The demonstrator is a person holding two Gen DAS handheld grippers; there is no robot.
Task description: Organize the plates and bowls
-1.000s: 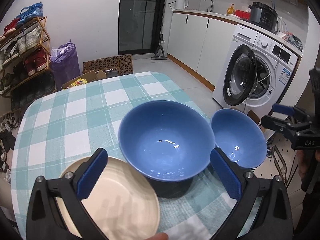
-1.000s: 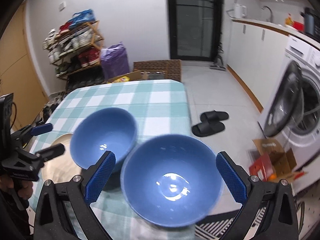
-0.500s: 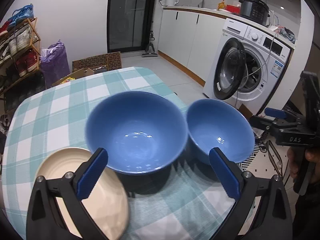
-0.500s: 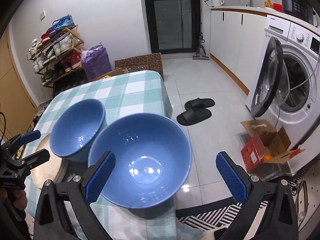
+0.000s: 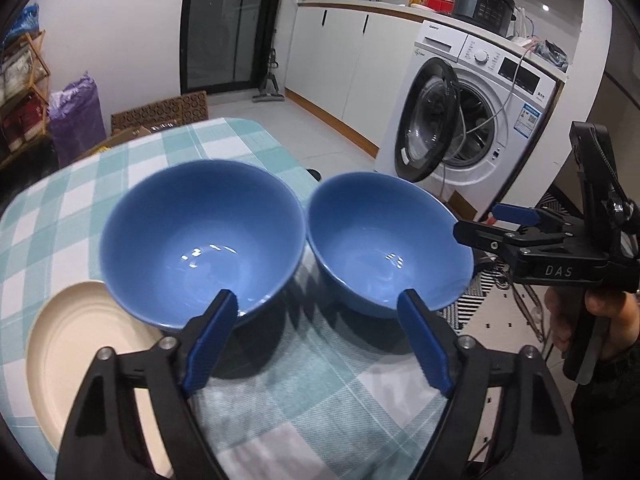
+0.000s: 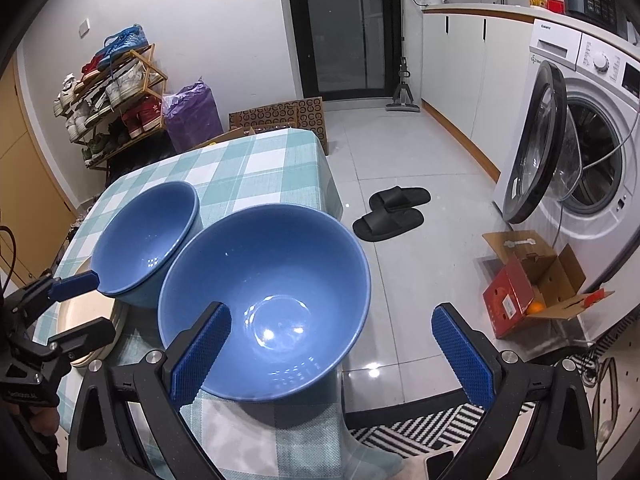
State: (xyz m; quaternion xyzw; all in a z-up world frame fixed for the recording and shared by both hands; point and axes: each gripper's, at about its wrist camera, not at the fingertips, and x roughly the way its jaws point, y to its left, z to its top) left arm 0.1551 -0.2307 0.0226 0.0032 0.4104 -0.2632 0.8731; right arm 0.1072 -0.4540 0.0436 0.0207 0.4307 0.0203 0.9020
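Near the table's left edge a cream plate is seen, its rim partly under the left bowl. Beside it, rim almost touching rim, the right bowl stands at the right edge. The left gripper, jaws just narrowed yet holding nothing, is aimed between the bowls, one finger over the left bowl's near rim. The right gripper is held wide, one finger inside the right bowl's rim. An approach is judged under way; next, closure on a rim and nesting are called for.
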